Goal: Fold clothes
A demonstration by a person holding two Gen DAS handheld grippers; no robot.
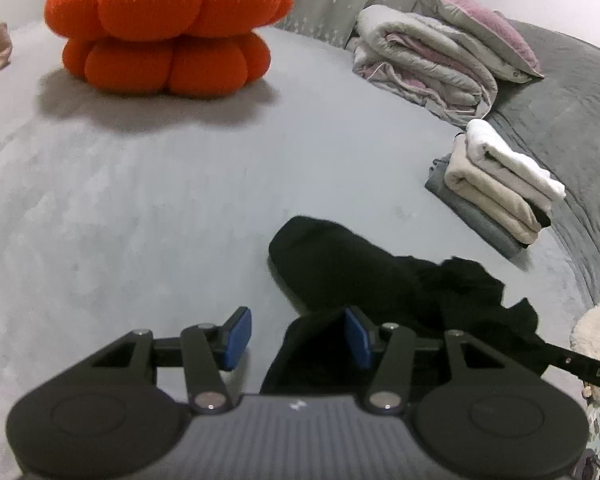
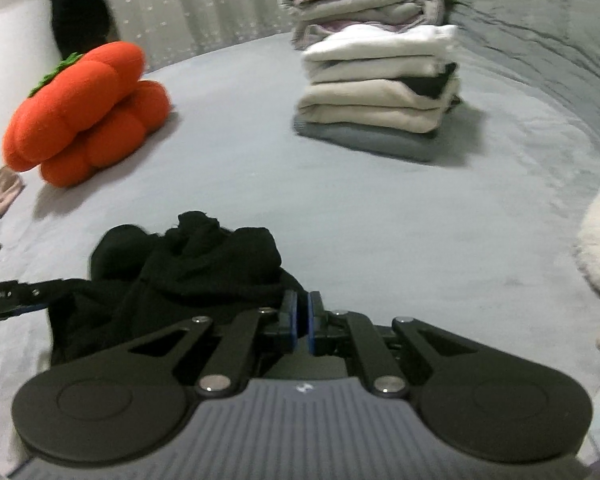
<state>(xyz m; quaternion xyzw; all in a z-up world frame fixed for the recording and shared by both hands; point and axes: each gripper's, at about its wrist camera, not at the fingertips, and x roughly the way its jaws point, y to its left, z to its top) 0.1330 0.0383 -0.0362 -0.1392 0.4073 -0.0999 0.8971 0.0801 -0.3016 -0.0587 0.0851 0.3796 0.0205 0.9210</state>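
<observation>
Right gripper (image 2: 302, 322) pressed together at the edge of a crumpled black knit garment (image 2: 188, 272), left gripper (image 1: 298, 338) half spread over its fabric, garment on grey bed (image 1: 140, 200), folded clothes stack (image 2: 380, 88) beyond, orange pumpkin-shaped cushion (image 1: 168, 24)

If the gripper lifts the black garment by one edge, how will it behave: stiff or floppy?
The black garment will probably be floppy: it lies crumpled in soft folds on the grey bed cover. Lifted at one edge, the rest would likely hang and drag. It looks thin and probably light, so a push may bunch it rather than slide it.
</observation>
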